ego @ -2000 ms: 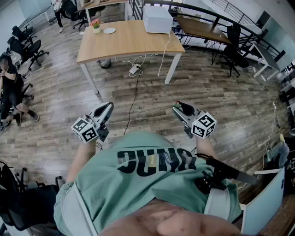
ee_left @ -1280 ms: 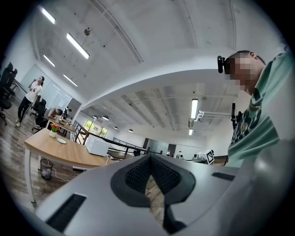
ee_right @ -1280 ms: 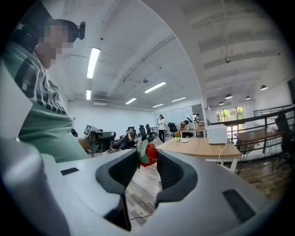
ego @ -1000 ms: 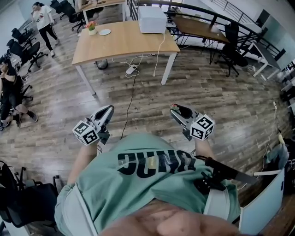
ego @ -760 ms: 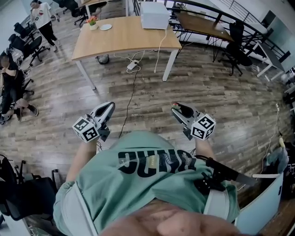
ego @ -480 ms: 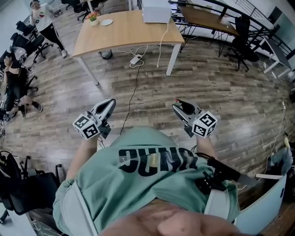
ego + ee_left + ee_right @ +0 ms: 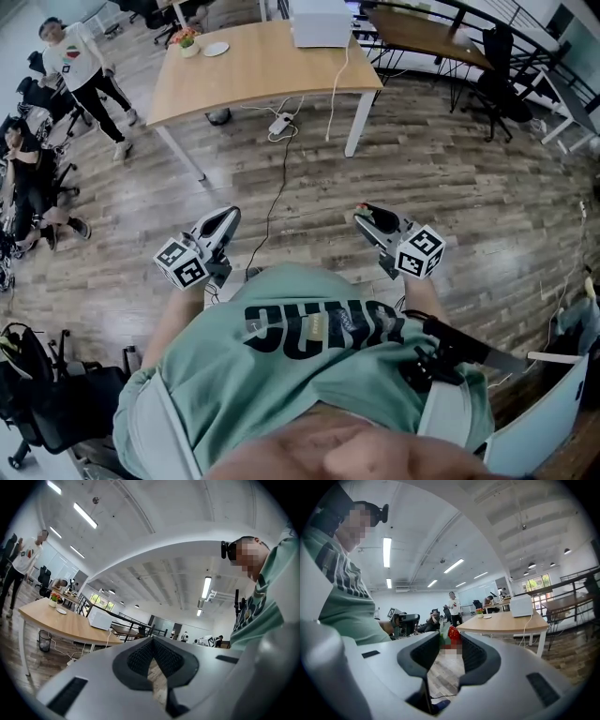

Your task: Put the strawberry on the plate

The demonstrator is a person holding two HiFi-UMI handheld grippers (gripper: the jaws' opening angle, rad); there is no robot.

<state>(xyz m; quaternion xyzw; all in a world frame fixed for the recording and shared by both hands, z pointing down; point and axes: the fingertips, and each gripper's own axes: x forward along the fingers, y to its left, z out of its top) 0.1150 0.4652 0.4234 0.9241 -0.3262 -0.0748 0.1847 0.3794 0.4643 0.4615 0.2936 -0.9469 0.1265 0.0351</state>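
Observation:
A red strawberry [image 7: 453,633] with green leaves sits pinched between the tips of my right gripper [image 7: 451,639]; in the head view it is a small red spot [image 7: 360,213] at that gripper's [image 7: 362,216] front end. My left gripper [image 7: 228,215] is held level at the other side of my body, jaws together with nothing in them [image 7: 151,644]. The white plate [image 7: 217,49] lies at the far left end of a wooden table [image 7: 281,70] across the room, also visible as the plate [image 7: 61,611] and the plate [image 7: 487,617]. Both grippers hang over the wood floor, well short of the table.
A flower pot [image 7: 188,39] stands beside the plate and a white box [image 7: 319,21] at the table's far edge. A power strip with cables [image 7: 279,123] lies under the table. A person in white [image 7: 80,70] walks at left, another sits [image 7: 28,178] among office chairs.
The view has shifted as I walk across the floor, and the table sits slightly differently in frame. The person in white has walked down the left side. Both grippers keep their pose.

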